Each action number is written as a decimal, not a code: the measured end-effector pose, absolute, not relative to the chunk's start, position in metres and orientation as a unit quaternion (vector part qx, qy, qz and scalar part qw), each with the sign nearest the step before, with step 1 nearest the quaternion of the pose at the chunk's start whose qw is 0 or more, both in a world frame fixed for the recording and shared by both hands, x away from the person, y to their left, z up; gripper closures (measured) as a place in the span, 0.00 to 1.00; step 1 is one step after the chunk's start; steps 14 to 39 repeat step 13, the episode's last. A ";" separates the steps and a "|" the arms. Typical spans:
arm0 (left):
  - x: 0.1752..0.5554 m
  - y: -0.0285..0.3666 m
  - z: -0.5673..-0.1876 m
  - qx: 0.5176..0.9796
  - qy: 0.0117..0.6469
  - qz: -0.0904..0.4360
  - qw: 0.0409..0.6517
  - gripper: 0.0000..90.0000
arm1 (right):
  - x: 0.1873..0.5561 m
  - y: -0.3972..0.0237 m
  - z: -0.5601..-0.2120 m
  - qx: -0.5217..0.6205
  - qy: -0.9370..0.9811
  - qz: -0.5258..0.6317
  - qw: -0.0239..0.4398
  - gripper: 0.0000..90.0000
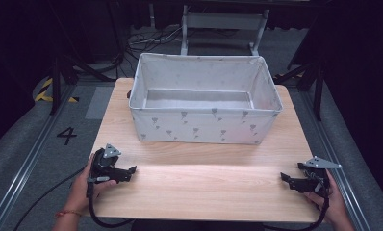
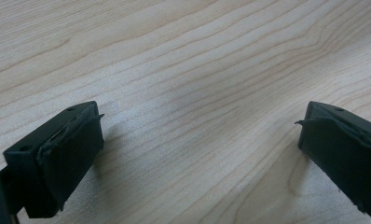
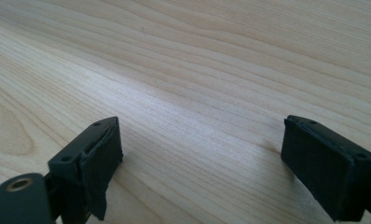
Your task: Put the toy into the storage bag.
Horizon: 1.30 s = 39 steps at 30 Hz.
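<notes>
– Both hands rest at the near edge of the wooden table [image 1: 204,180]. Left gripper [image 1: 127,172] and right gripper [image 1: 287,179] gape wide, holding nothing.

– And the fabric bin [image 1: 206,126]?

– Empty, in the middle, farther back. A quick reach might bump its soft wall and push it.

– Gripper views?

– Close wood grain between black pads [image 2: 74,154]. Up high, we see the bin.

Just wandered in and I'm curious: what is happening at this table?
A person sits at a wooden table, holding a black gripping tool in each hand. The left gripper and the right gripper rest low near the table's front corners, fingers spread open with nothing between them. A pale fabric bin stands at the far half, and it looks empty. Nothing is being handled yet.
</notes>
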<state>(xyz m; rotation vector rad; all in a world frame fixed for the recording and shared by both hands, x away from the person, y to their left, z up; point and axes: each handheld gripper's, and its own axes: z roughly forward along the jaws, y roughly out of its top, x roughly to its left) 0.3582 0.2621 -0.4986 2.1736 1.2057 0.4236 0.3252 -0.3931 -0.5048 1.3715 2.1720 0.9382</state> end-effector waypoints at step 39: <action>0.358 0.262 -0.499 0.819 0.458 0.160 0.306 0.00 | 0.326 -0.393 -0.505 0.494 0.777 0.334 0.201 0.12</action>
